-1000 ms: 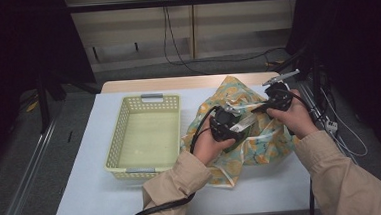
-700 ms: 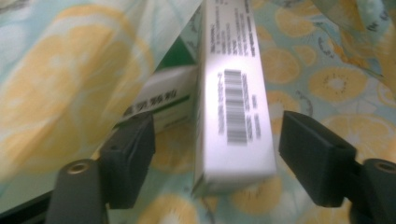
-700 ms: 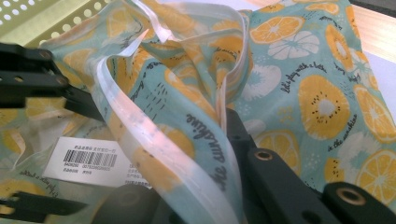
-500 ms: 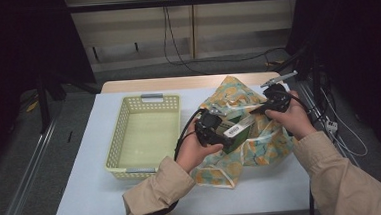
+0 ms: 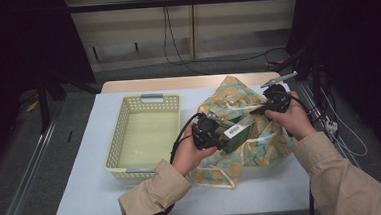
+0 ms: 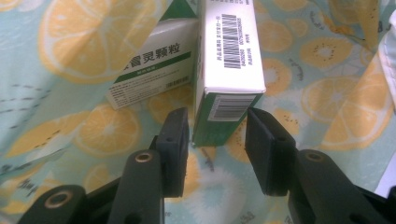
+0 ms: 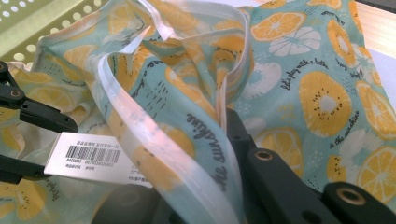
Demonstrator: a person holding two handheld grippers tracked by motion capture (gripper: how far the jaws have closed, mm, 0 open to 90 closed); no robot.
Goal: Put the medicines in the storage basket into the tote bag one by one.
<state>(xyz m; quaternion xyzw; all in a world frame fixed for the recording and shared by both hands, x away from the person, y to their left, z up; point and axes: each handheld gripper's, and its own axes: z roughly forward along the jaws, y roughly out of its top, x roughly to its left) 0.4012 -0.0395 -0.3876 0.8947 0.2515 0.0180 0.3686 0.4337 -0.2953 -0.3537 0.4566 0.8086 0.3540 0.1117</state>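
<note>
Now the green-and-white box sits end-on between the left gripper's jaws, low centre of the left gripper view. Those jaws have just been closing around it, yet slim gaps show on both sides, so the pads do not seem to press it yet. In the high view the box lies right of centre, over the mouth of the fruit-print bag, and the left hand has slid leftward since a second ago. This looks like the grab before lifting the box towards the yellow basket at centre left. The left gripper view also reveals a second box lying inside the bag. The right gripper is clamped tight on the bag's pale hem, holding the opening up; its own view shows that pinch.
</note>
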